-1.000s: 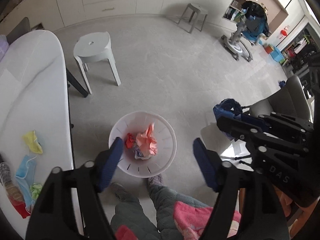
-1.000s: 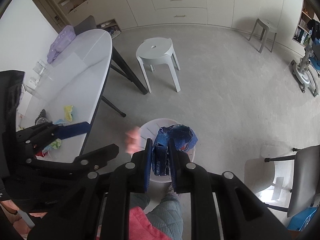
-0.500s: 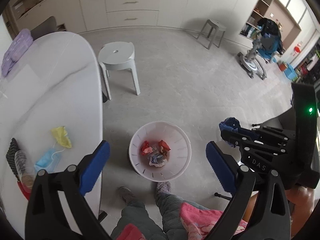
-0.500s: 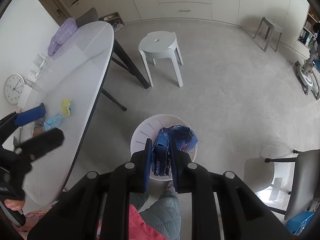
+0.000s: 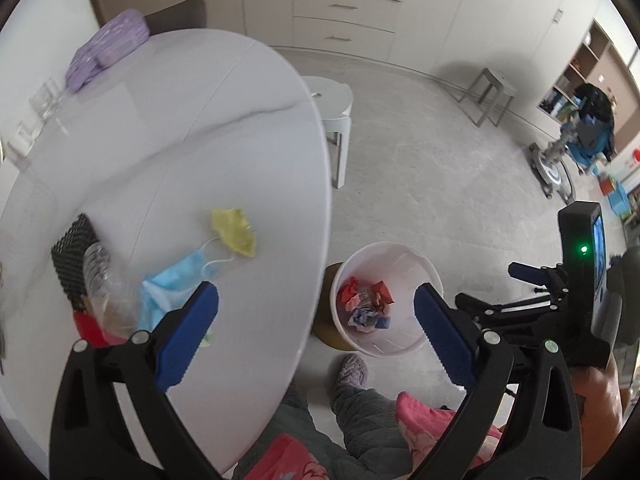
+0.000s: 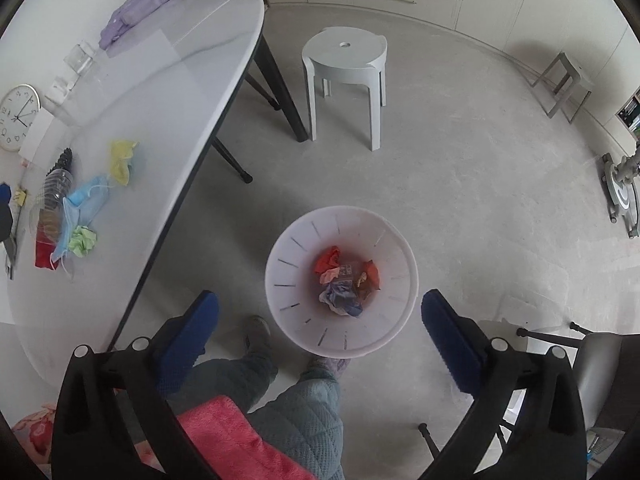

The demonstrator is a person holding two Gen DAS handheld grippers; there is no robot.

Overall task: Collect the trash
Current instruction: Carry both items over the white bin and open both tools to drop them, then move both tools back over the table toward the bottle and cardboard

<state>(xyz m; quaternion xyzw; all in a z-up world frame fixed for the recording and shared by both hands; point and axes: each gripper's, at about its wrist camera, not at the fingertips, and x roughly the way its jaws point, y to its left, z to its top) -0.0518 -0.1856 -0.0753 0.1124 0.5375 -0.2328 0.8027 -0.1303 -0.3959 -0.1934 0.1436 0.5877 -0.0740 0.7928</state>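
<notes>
Right gripper (image 6: 319,322) jaws opening, empty, over bin (image 6: 280,276). Left gripper (image 5: 316,322) wide, empty, nearer blue face mask (image 5: 172,284) on worktop (image 5: 200,120), lying to its left.

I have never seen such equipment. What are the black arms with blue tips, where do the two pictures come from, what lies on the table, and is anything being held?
There is no robot here. A person holds a hand-operated two-finger gripper in each hand, and each gripper carries a wide-angle camera looking along its fingers. One picture comes from the left gripper, the other from the right gripper. The blue tips are the finger pads.

On the white table lie a yellow mask, a blue face mask, a crumpled green paper, a clear plastic bottle and a purple pouch.

Nothing is held. The right gripper's jaws are opening above the white waste basket on the floor, which already contains crumpled wrappers.
</notes>
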